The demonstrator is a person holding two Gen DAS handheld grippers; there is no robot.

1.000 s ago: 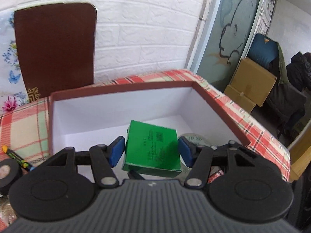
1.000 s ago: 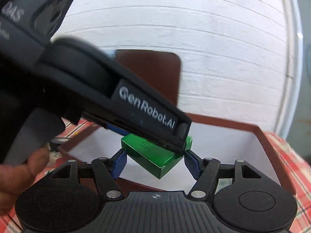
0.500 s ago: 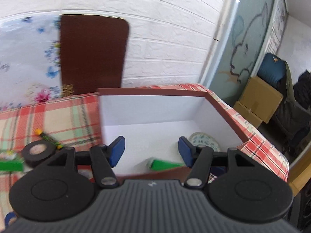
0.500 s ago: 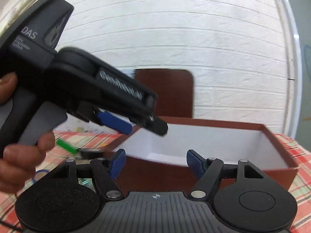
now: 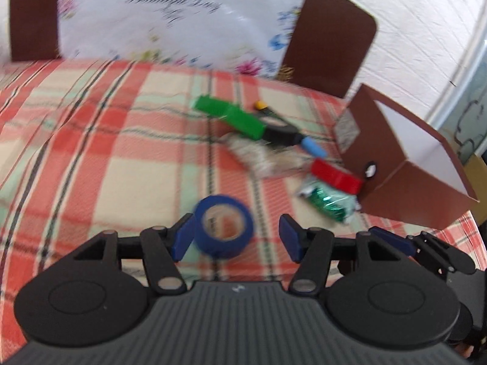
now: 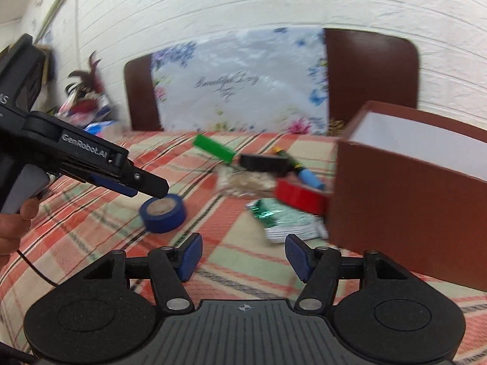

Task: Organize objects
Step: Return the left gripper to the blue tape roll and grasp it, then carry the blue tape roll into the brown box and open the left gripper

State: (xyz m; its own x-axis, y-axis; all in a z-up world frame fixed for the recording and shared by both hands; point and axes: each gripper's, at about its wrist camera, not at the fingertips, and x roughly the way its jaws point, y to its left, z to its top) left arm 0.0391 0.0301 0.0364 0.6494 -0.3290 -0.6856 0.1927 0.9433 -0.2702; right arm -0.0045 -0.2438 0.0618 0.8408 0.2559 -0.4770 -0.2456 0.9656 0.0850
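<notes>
The left gripper (image 5: 234, 238) is hovering with jaws half wide and empty around the blue roll of tape (image 5: 224, 226), which is lying on the red checked tablecloth (image 5: 91, 152), well apart from the brown cardboard box (image 5: 404, 179). Its left pad is almost touching; closing off-centre may push the roll away. The right gripper (image 6: 243, 254) is closing on nothing.

The brown box (image 6: 408, 188) runs past the right edge, its floor hidden by its walls.

Tape roll (image 6: 162, 213) left on the tablecloth (image 6: 91, 222), box (image 6: 408, 200) right — small items between, chair (image 6: 373, 70) behind.
</notes>
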